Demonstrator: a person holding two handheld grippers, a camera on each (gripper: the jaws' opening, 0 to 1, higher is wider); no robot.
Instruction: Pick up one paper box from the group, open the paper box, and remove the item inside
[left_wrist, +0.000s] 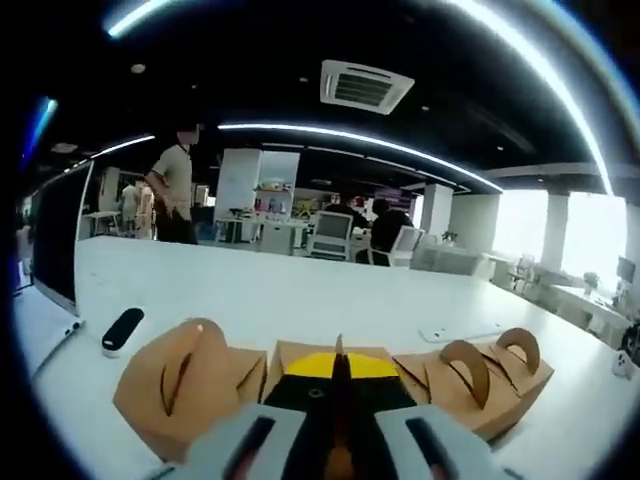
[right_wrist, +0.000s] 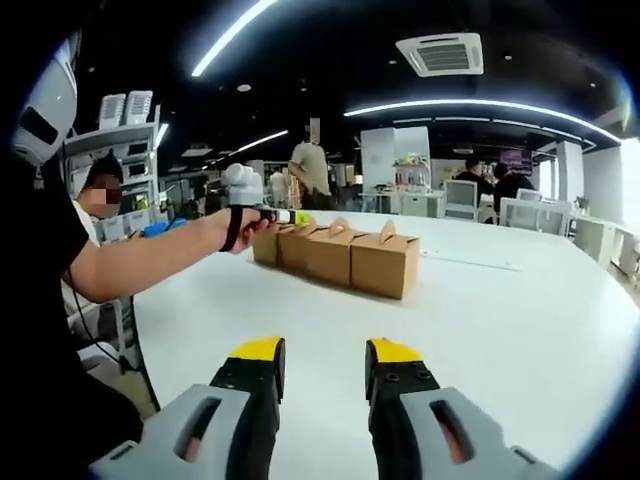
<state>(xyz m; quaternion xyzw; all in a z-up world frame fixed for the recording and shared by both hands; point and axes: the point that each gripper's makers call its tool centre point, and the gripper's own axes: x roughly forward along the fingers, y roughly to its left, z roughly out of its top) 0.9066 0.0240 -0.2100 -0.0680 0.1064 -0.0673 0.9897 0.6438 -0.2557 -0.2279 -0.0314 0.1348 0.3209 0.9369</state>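
Note:
Brown paper boxes with arched handle flaps stand in a row on the white table (right_wrist: 500, 330). In the left gripper view one box (left_wrist: 185, 385) is to the left, one (left_wrist: 485, 380) to the right, and the middle box (left_wrist: 290, 358) lies right under my left gripper (left_wrist: 338, 366). Its yellow-tipped jaws are pressed together on that box's thin upright handle. The right gripper view shows the row of boxes (right_wrist: 345, 255) farther off, with the left gripper (right_wrist: 283, 216) at the row's left end, held by a gloved hand (right_wrist: 243, 190). My right gripper (right_wrist: 322, 362) hovers open over bare table.
A small black-and-white device (left_wrist: 122, 330) lies on the table left of the boxes. A dark monitor (left_wrist: 58, 235) stands at the far left edge. The person's arm (right_wrist: 150, 262) and body fill the left. People and office chairs (left_wrist: 330, 235) are beyond the table.

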